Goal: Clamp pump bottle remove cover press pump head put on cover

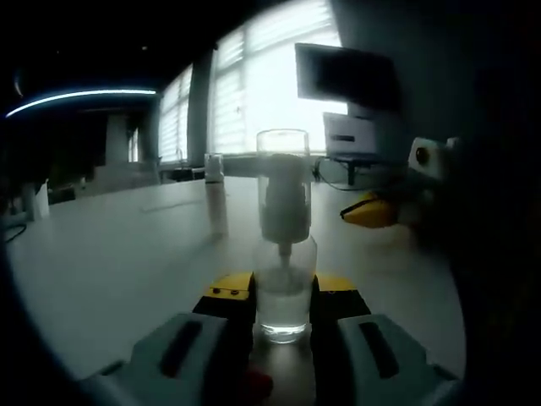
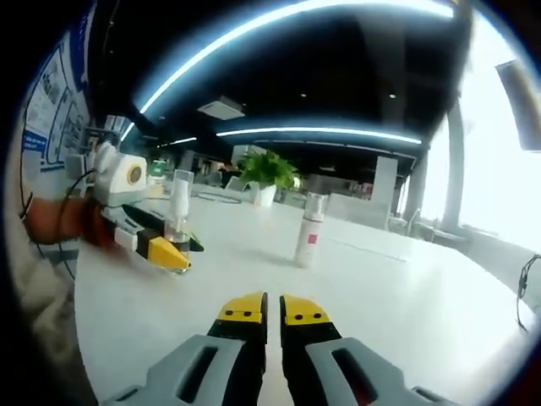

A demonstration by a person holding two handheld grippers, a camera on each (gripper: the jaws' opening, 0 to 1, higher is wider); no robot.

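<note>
Clear plastic forms the pump bottle [image 1: 284,279], which is stood upright on the white table [image 1: 127,262], cover on, clamped between the left gripper's [image 1: 284,298] jaws. The right gripper [image 2: 273,311] is held nearby, closed and empty.
</note>
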